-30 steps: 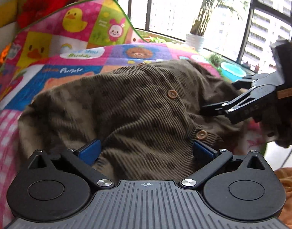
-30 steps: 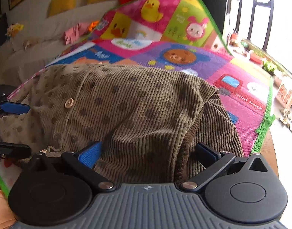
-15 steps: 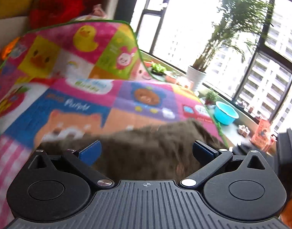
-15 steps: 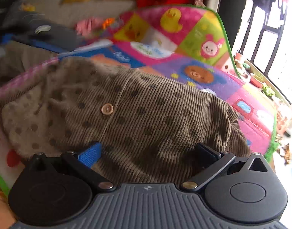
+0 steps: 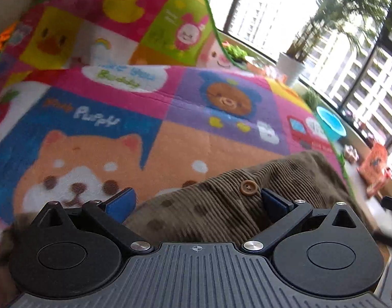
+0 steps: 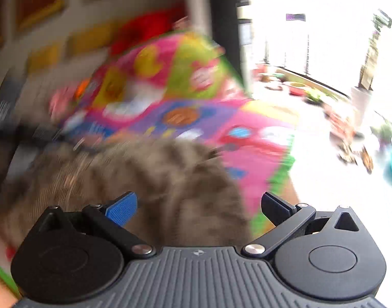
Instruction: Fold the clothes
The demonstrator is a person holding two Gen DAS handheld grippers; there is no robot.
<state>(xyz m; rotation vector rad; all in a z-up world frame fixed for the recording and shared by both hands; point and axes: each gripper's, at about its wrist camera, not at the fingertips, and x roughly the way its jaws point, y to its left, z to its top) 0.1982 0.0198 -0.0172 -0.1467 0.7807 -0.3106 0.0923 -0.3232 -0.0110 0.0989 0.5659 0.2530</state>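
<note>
A brown corduroy garment point(image 5: 221, 213) with darker dots and a wooden button point(image 5: 248, 187) lies on the colourful cartoon play mat point(image 5: 114, 102). My left gripper point(image 5: 197, 202) is open just above its near part, with the blue pads wide apart on either side of the cloth. The right wrist view is blurred by motion. There the garment point(image 6: 149, 174) is a brown heap on the mat point(image 6: 247, 133), and my right gripper point(image 6: 198, 205) is open over its right edge. Neither gripper pinches any cloth.
A white pot with a plant point(image 5: 289, 68), a blue bowl point(image 5: 330, 124) and an orange box point(image 5: 375, 164) stand along the window ledge on the right. The mat's far end curls up against a sofa. Its green edge point(image 6: 280, 179) runs close to my right gripper.
Both views have swung up and away from the garment, which now fills far less of the left wrist view. The right wrist view has turned toward the window and is blurred. Both jaws stayed wide.
</note>
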